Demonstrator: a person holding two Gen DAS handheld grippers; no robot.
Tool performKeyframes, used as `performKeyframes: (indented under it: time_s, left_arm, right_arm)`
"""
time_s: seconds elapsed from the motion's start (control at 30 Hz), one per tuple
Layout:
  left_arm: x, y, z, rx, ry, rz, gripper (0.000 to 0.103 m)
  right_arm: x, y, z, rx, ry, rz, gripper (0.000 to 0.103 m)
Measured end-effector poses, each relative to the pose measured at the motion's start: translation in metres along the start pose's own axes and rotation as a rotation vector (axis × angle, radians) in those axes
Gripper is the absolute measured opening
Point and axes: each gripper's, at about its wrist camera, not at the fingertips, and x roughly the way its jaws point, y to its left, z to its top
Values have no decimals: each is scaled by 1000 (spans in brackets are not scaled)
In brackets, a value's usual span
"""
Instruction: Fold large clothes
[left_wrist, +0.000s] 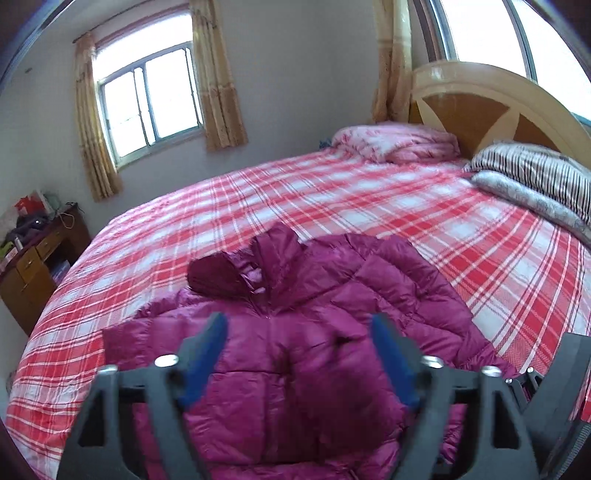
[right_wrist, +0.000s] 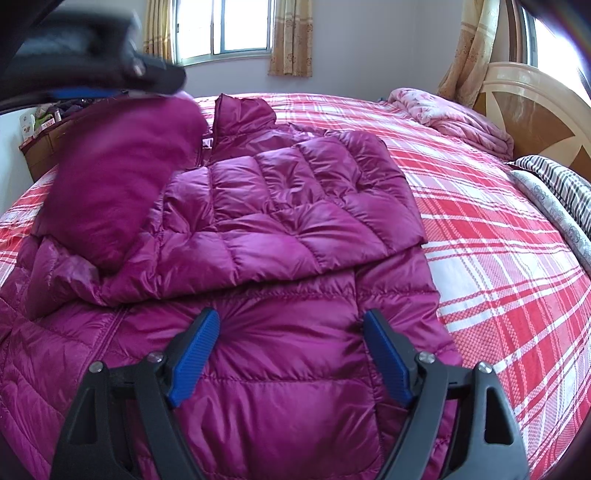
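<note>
A bed (left_wrist: 332, 192) covered by a red plaid sheet was seen, with a magenta puffer jacket (right_wrist: 280, 229) laid flat on it (one sleeve folded across). The left gripper (left_wrist: 297, 332) and right gripper (right_wrist: 291, 328) were held wide apart above the jacket, gripping nothing.

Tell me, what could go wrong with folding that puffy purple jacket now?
1. The sleeve folded across the down jacket looks puffy and slippery, so it might spring back open once let go.
2. Both tongs, left and right, are open and hold nothing, so the fold may slide on the plaid sheet.
3. The collar stands up crooked, which could make a lumpy fold.
</note>
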Motion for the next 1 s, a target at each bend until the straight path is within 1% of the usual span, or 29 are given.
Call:
performKeyframes:
  time_s: [0.03,0.07,0.13,0.23,0.3,0.37,0.47,0.5,0.57,0.6,0.63,0.73,0.8,0.87,0.93,0.97,1.0]
  left_arm:
    - [-6,6,-2,-8,-16,4,86]
    - [-7,10,-3,-9,-15,14,86]
    - [-11,24,-11,-23,-12,48,86]
    - [-8,51,-29,-45,9,105,86]
    - [1,69,-44,-45,44,157,86]
    - [11,85,-56,-66,84,176,86]
    - [23,112,-70,-138,130,191,86]
    - [25,119,-73,-163,138,191,86]
    - [27,129,-78,-197,150,197,86]
    - [26,136,-81,-218,152,203,86]
    - [24,142,-83,-233,154,210,86]
    - [16,162,-93,-299,155,231,86]
    - [10,176,-101,-342,153,255,86]
    - [12,187,-105,-366,159,282,86]
    - [15,194,-105,-388,166,296,86]
    - [16,196,-104,-394,168,304,86]
    - [15,197,-101,-397,165,314,86]
  right_arm:
    - [0,0,0,2,0,2,84]
    - [-1,-1,0,7,-2,9,84]
    - [-7,-6,0,28,-20,29,84]
    - [-24,-16,3,99,-47,63,84]
    - [-34,-15,10,121,-76,84,84]
    - [-37,-13,24,127,-85,122,84]
    - [-19,-9,50,146,-44,190,83]
    - [-11,-7,55,137,-25,201,78]
    - [14,-2,62,123,46,248,43]
    - [26,-1,61,124,98,311,18]
    - [28,-1,60,132,106,330,18]
    - [14,-4,45,128,86,317,17]
    - [5,-3,33,119,92,325,17]
    - [6,1,25,88,102,308,17]
    - [6,-1,29,77,82,275,21]
    - [4,-4,32,84,68,239,36]
    - [-1,-8,37,93,49,194,59]
